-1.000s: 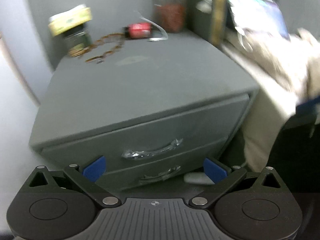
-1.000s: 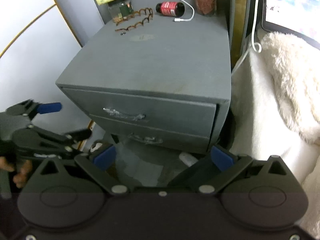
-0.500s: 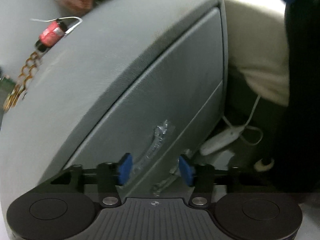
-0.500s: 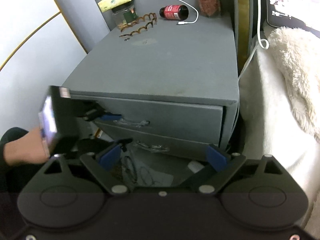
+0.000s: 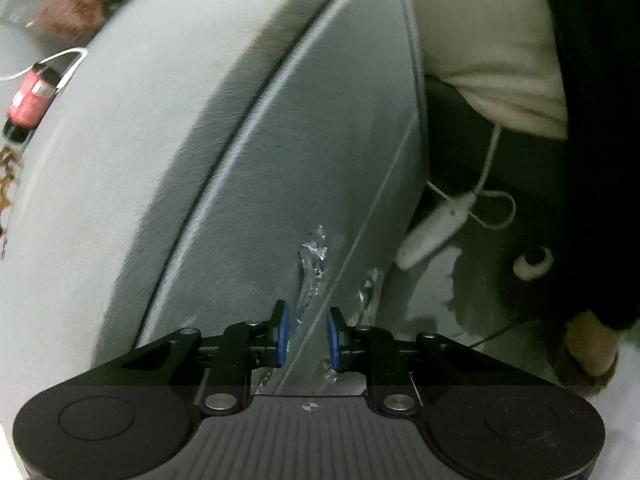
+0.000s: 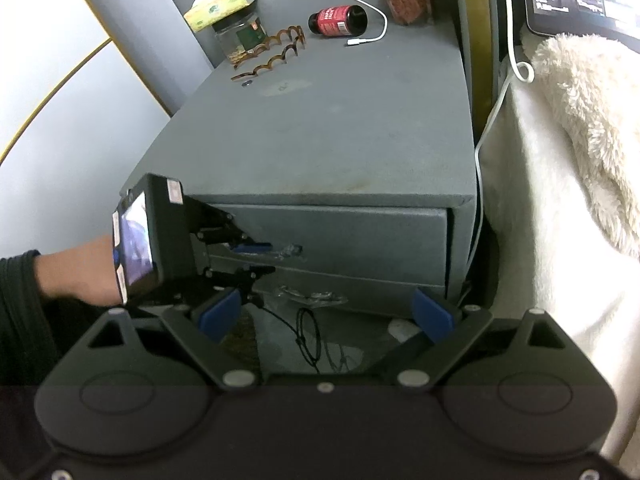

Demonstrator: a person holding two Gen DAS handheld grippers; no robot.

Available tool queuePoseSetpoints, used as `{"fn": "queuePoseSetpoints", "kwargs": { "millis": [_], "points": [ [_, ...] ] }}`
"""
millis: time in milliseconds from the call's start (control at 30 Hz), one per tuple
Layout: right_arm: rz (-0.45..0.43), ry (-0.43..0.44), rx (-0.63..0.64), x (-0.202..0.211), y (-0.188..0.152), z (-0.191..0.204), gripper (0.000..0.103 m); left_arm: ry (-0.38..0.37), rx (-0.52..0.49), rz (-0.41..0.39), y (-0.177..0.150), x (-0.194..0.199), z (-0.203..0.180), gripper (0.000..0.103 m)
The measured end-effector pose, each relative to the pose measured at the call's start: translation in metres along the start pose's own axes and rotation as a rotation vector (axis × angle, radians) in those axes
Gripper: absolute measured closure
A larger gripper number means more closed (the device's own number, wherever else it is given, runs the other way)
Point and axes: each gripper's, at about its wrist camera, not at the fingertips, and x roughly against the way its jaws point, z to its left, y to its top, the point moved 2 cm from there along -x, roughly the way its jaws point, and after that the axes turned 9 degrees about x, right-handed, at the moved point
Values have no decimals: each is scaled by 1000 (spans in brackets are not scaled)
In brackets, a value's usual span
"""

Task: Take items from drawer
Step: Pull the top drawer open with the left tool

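Your left gripper had its jaws narrowed around the top drawer handle, not clearly clamped. The drawer was closed; pulling off-axis could slip the glossy handle free. Your right gripper hung back, jaws wide, empty.

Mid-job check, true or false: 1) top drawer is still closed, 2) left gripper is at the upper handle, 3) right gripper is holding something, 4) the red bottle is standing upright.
1) True: the top drawer sits flush with the nightstand.
2) True: the left gripper has its fingers either side of the upper handle, with a gap left between them.
3) False: the right gripper is wide open and empty.
4) False: the red bottle lies on its side.
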Motion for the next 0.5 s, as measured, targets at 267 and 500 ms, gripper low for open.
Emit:
{"fn": "queuePoseSetpoints", "kwargs": {
  "millis": [267, 500],
  "points": [
    [1, -7, 0, 0, -1, 1, 11, 0, -51, -35, -24, 25, -33, 86],
    [0, -10, 6, 0, -2, 2, 11, -153, 249, -150, -29, 88, -17, 37]
  ]
}}
